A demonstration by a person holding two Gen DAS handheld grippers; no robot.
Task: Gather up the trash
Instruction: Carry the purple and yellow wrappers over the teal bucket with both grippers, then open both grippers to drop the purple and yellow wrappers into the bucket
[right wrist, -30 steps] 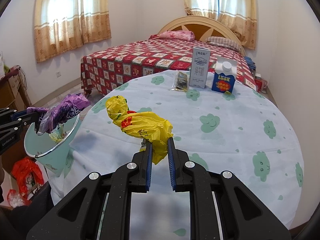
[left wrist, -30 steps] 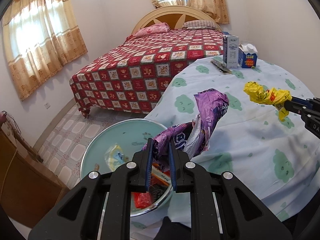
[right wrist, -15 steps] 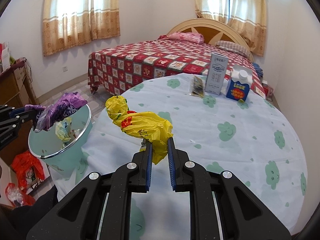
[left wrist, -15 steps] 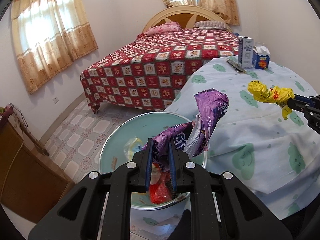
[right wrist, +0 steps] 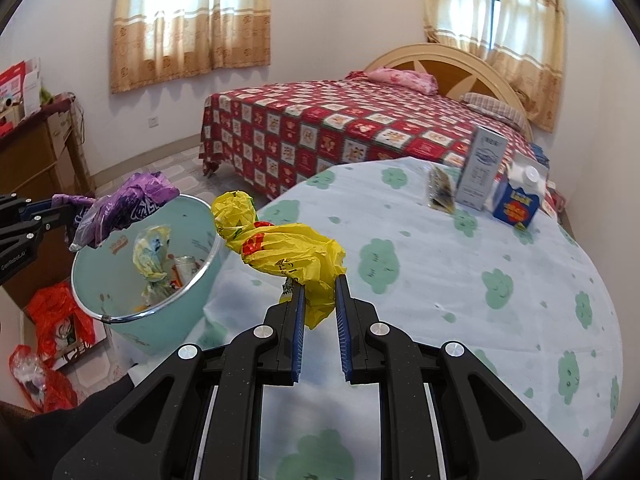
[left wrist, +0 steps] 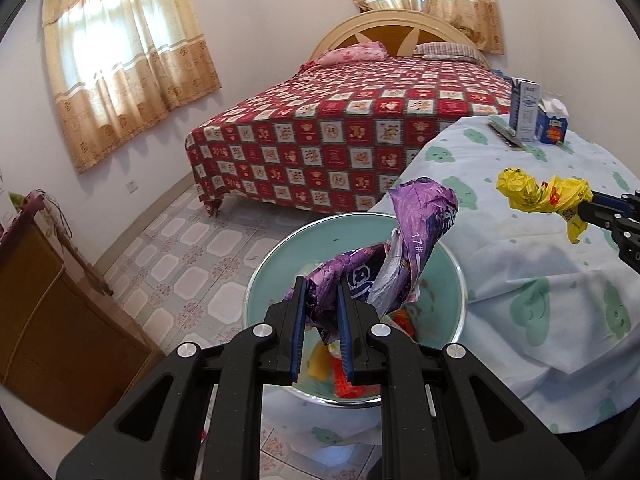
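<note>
Two soft, light wrappers hung pinched by their crumpled ends: our left gripper (left wrist: 322, 312) clamped the purple wrapper (left wrist: 404, 256) over the bin (left wrist: 456, 276); our right gripper (right wrist: 320, 304) clamped the yellow bag (right wrist: 288, 256) above the table (right wrist: 460, 300).

Bin (right wrist: 120, 312) left of table (right wrist: 440, 320); bed (right wrist: 360, 128) behind.

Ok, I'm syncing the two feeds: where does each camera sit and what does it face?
Left wrist: behind the left gripper, angled down at the teal bin; its fingers pinch the purple wrapper.
Right wrist: behind the right gripper, facing across the table; its fingers pinch the yellow bag.
Shared: bin, both pieces of trash, bed, each other's gripper.
</note>
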